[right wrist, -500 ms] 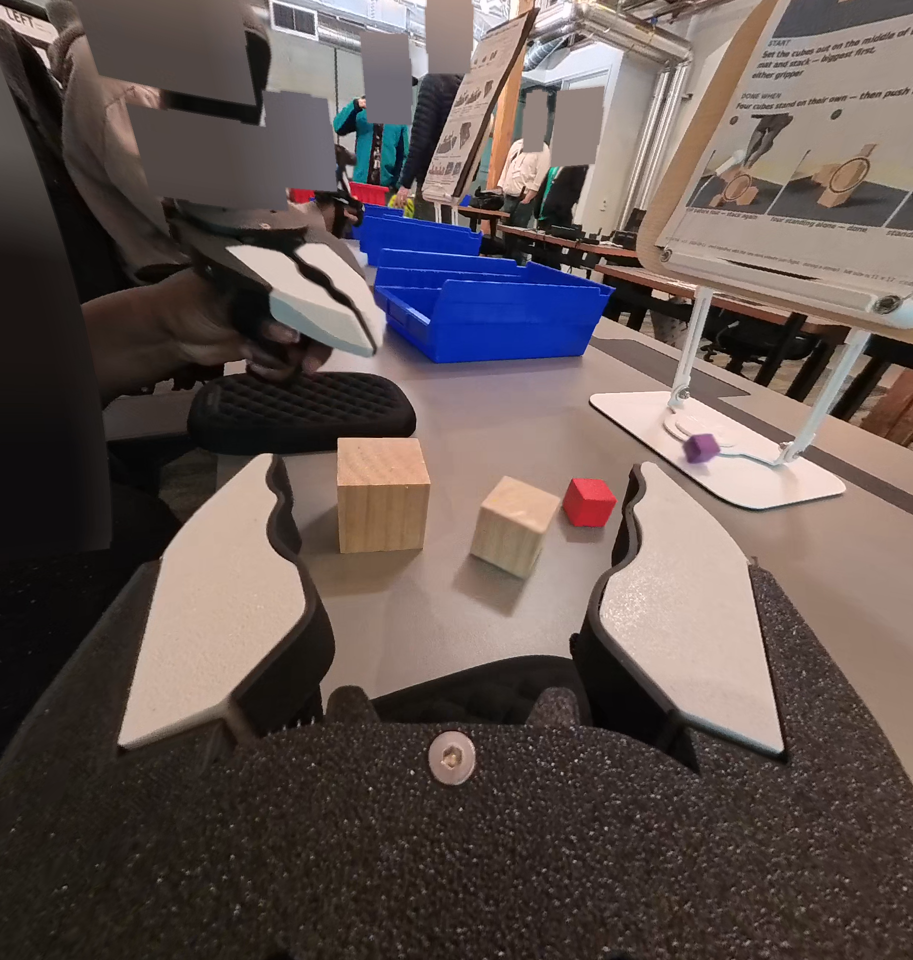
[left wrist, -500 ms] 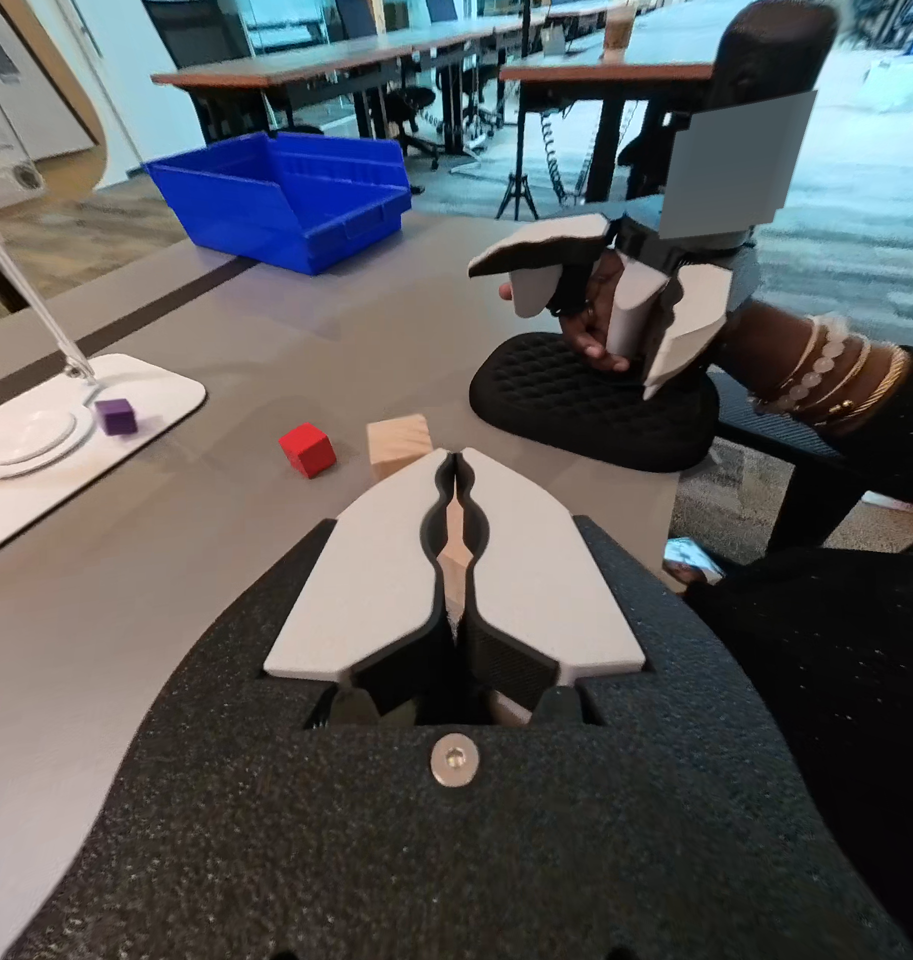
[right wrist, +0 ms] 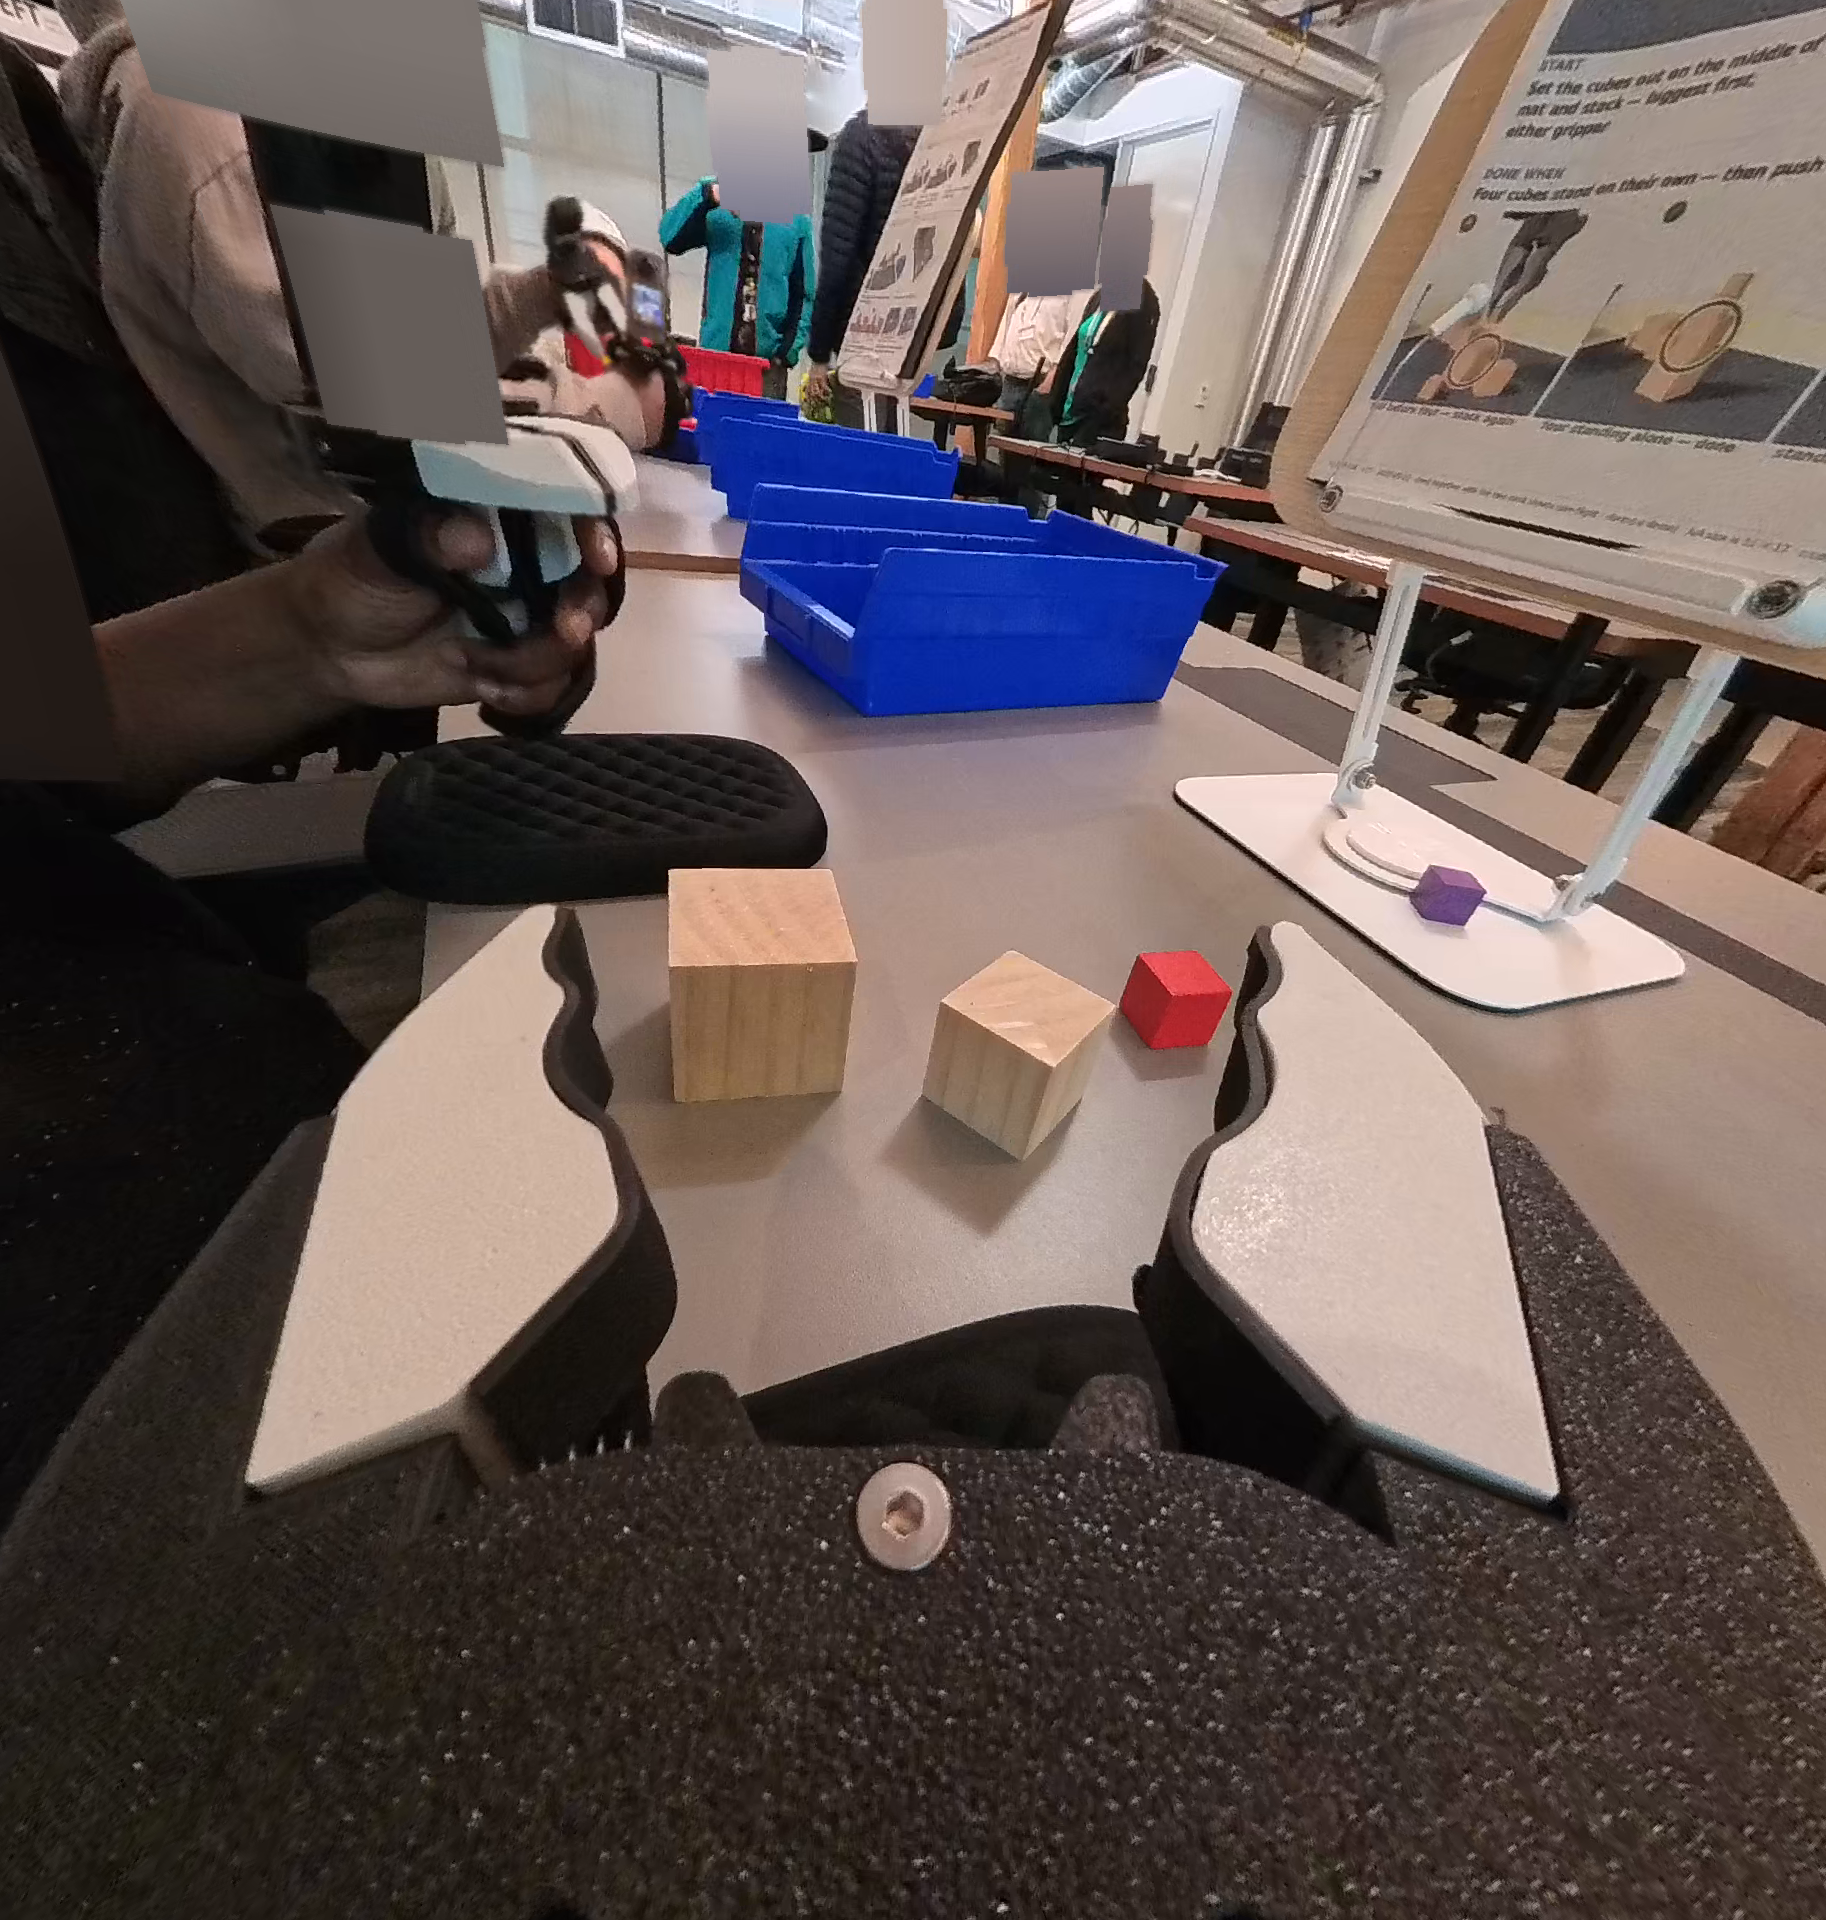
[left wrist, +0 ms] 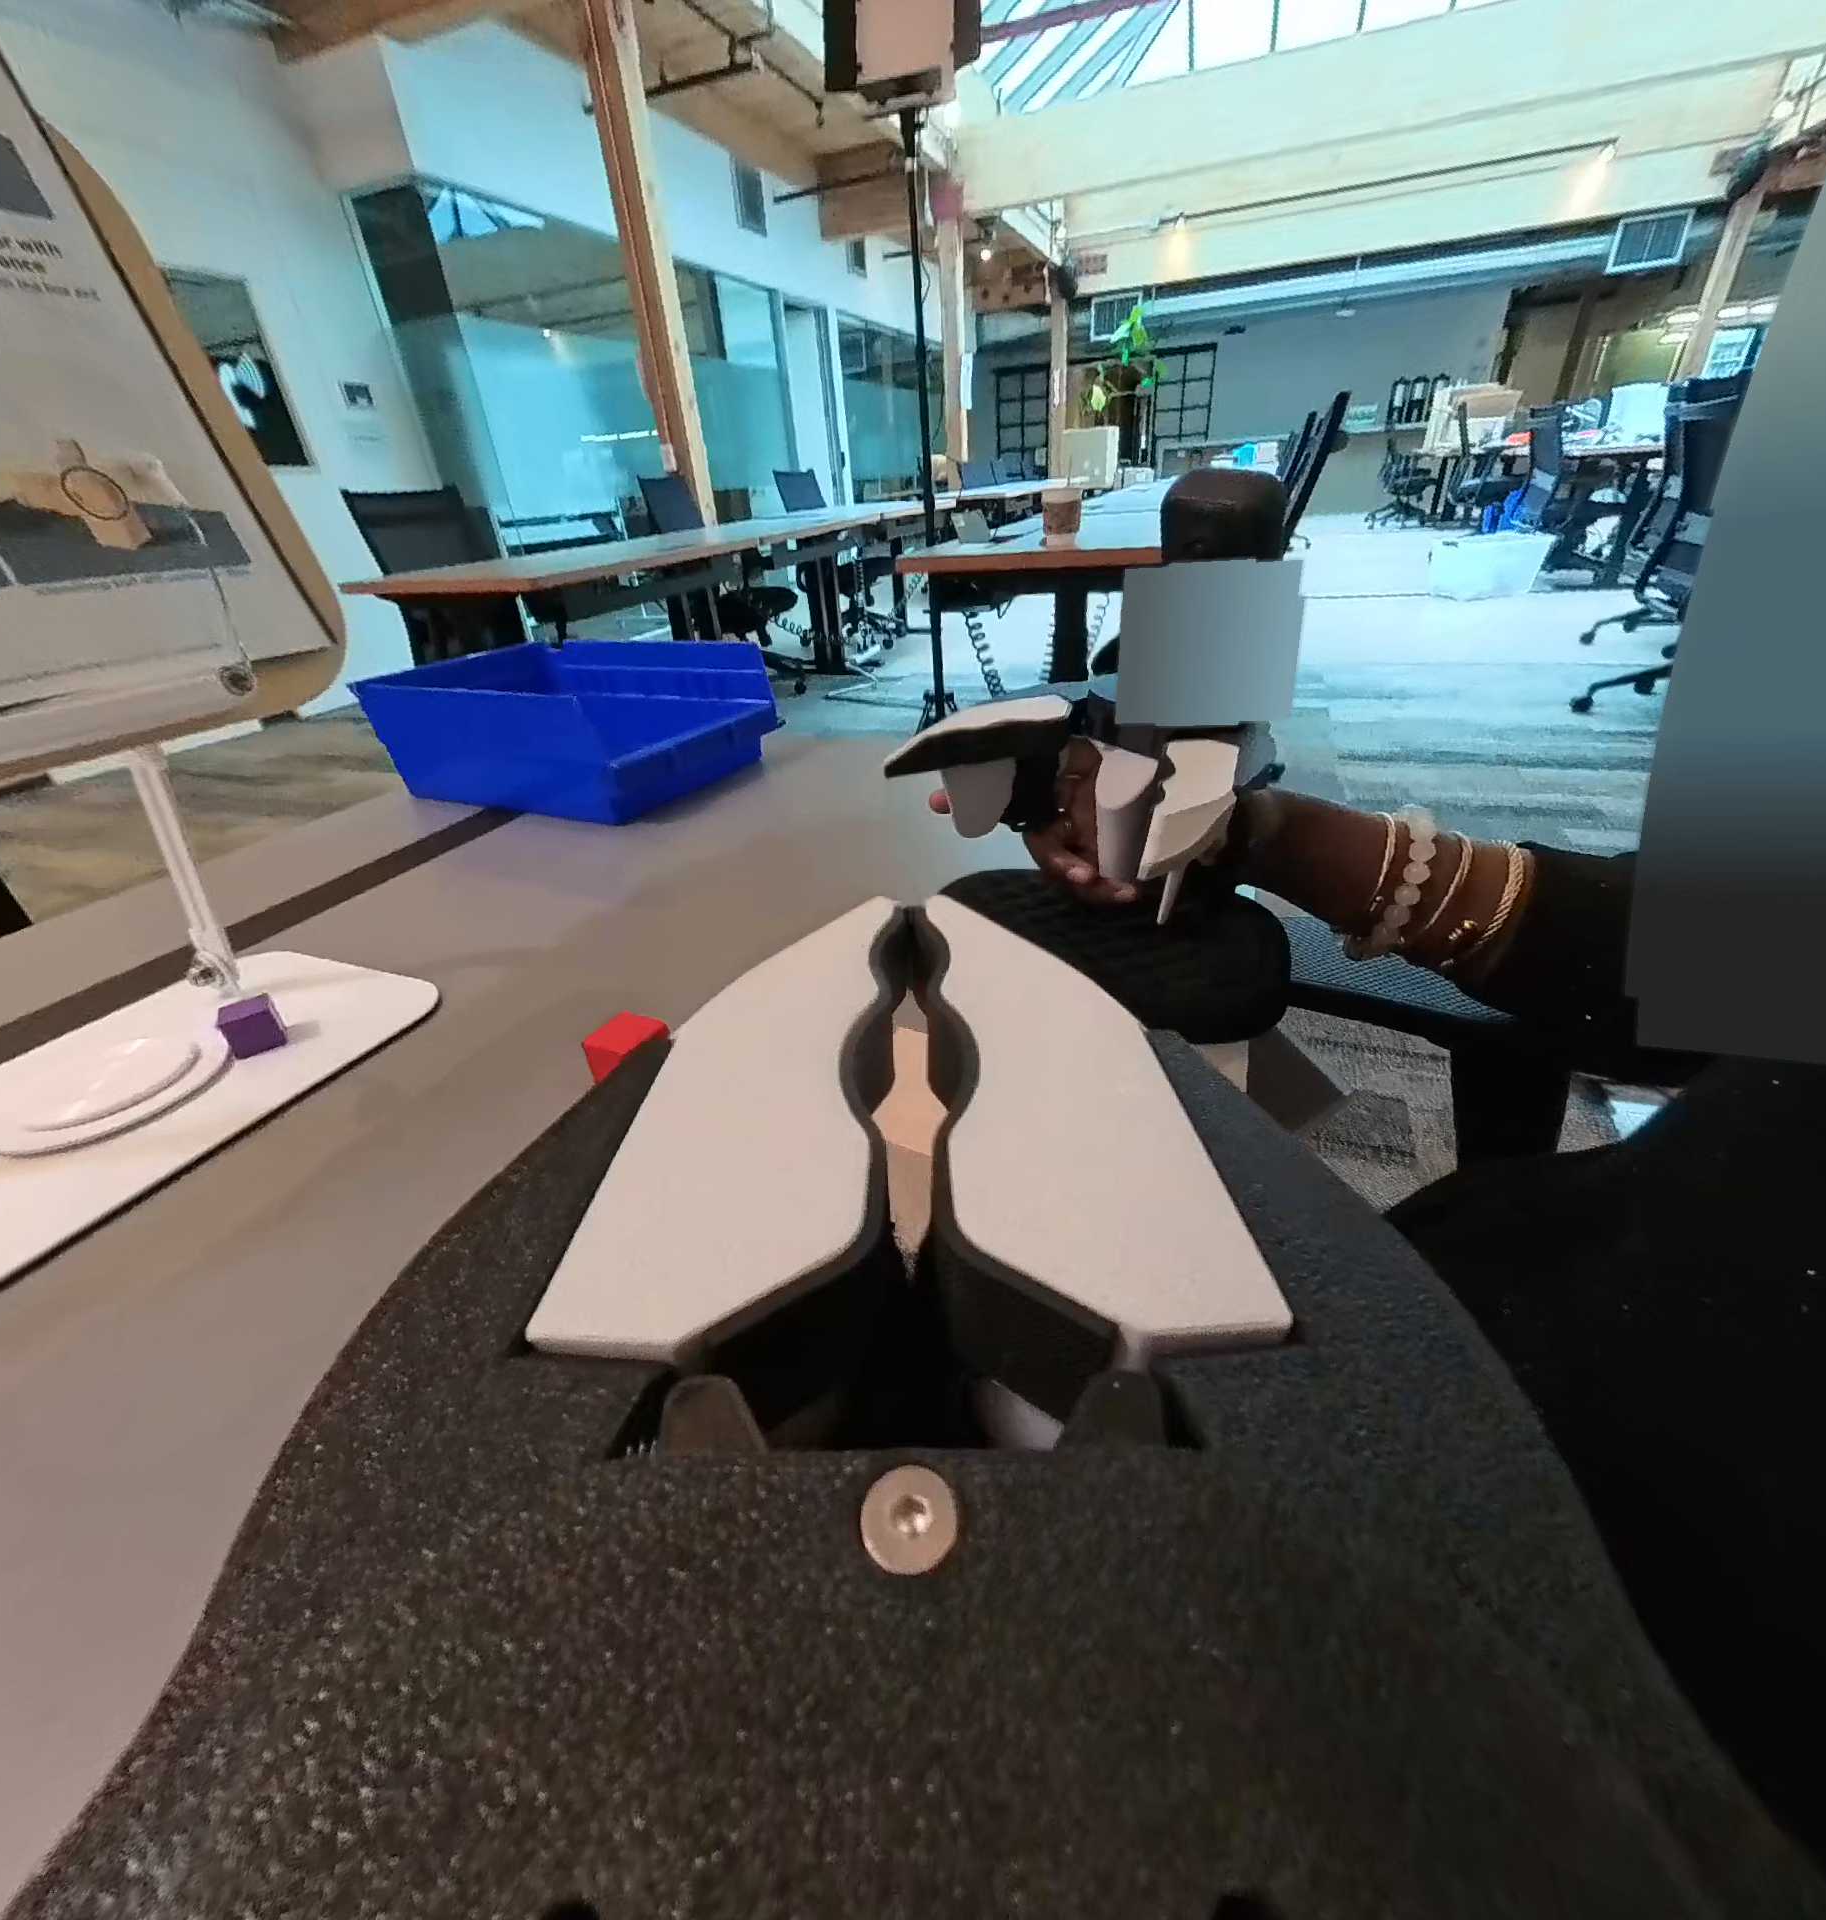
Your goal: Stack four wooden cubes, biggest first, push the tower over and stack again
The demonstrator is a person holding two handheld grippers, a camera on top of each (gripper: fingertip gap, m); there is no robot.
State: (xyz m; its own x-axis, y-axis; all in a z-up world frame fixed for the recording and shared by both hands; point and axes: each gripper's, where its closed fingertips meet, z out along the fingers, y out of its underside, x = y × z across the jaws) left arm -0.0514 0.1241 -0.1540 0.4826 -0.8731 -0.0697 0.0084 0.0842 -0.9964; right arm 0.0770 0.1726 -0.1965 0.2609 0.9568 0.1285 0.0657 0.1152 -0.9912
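Left gripper (left wrist: 907, 914) higher than before.

2 low wrist views face each other across the table (right wrist: 992, 831)

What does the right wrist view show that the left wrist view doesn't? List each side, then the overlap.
Only the right wrist view: the large wooden cube in full, the smaller wooden cube, people standing at the back, and the open right gripper from behind.

Only the left wrist view: the shut left gripper from behind, long empty desks and office chairs.

Both: the red cube, the purple cube on the white stand base, the blue bin, the black armrest pad.
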